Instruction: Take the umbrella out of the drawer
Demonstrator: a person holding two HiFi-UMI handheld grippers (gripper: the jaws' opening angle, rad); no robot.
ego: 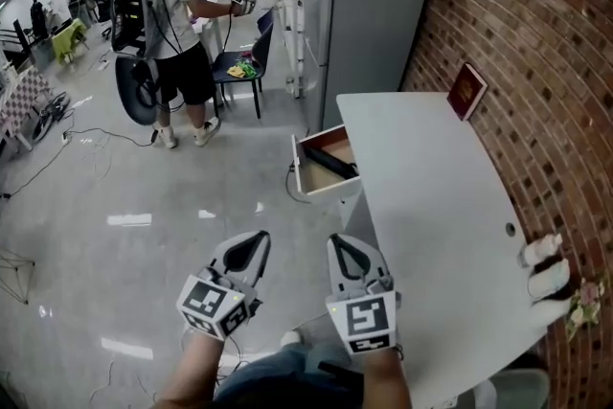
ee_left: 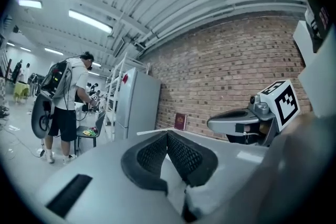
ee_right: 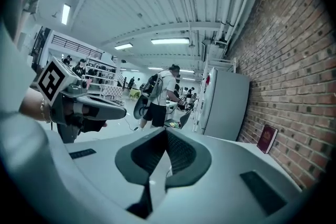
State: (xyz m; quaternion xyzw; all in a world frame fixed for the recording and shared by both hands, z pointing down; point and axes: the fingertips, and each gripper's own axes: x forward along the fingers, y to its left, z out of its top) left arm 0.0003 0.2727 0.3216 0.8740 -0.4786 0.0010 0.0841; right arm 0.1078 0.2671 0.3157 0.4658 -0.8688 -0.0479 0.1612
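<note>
Your left gripper (ego: 261, 238) and right gripper (ego: 336, 241) were shut, empty; unopened, they risked shoving the umbrella (ego: 330, 164) deeper.

Left gripper (ee_left: 167, 132), jaws pressed together and empty
Beyond its tips runs a brick wall (ee_left: 226, 76) with a red book (ee_left: 180, 121) leaning on it; the right gripper (ee_left: 231, 122) shows at right, a person (ee_left: 65, 102) with a backpack stands far left

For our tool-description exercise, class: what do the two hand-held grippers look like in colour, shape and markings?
The left gripper and right gripper match: pale grey shells, tapering tongs lined with black mesh pads, each carrying a cube with black-and-white square markers.
</note>
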